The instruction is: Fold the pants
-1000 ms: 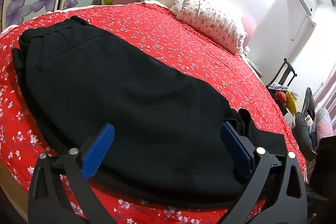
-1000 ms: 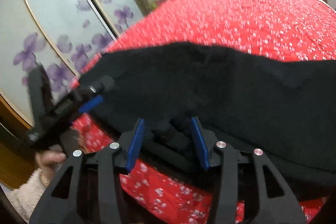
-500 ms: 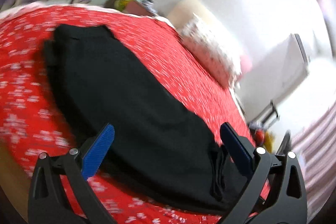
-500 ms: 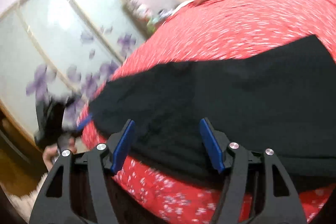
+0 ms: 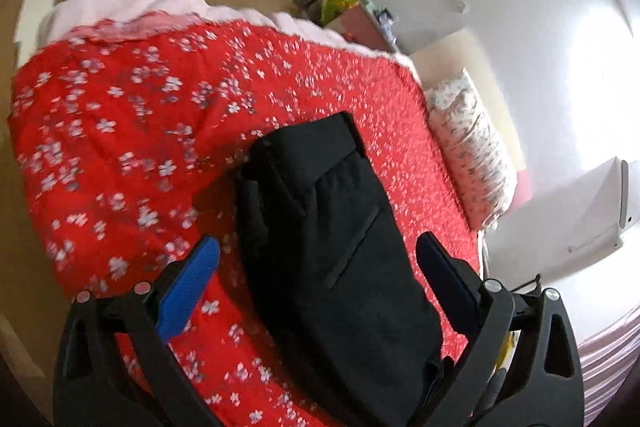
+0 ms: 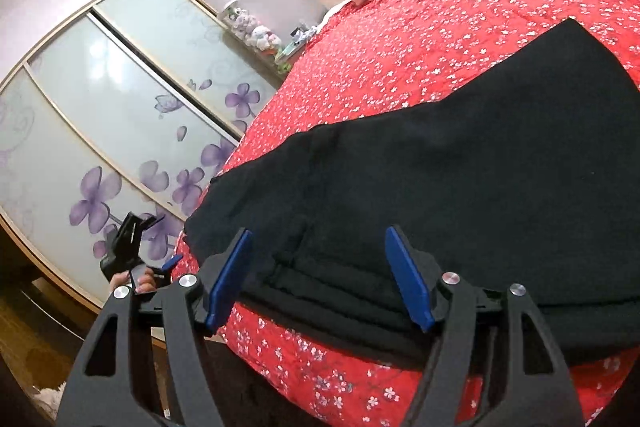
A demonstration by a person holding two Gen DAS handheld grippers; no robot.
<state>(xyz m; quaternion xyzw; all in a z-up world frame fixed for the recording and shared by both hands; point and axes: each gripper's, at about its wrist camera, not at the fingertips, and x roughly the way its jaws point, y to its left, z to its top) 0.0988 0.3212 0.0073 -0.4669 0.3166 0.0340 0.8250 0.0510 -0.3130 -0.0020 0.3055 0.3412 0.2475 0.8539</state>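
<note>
Black pants (image 5: 332, 239) lie flat and folded lengthwise on a red flowered bedspread (image 5: 132, 131). My left gripper (image 5: 320, 271) is open and empty, raised above the pants and looking down along them. My right gripper (image 6: 320, 267) is open and empty, just above the near edge of the pants (image 6: 460, 179), where layered folds show between its blue pads (image 6: 230, 279). The left gripper also shows in the right wrist view (image 6: 132, 247), held in a hand off the bed's left side.
A flowered pillow (image 5: 472, 151) lies at the head of the bed. Sliding wardrobe doors (image 6: 100, 131) with purple flowers stand beside the bed. A small shelf with toys (image 6: 256, 31) stands in the corner. Wooden floor (image 5: 24, 227) shows past the bed edge.
My right gripper has opened and let go of the pants' edge. My left gripper has lifted and swung away from the pants toward the bed's side; the pants now lie still.
</note>
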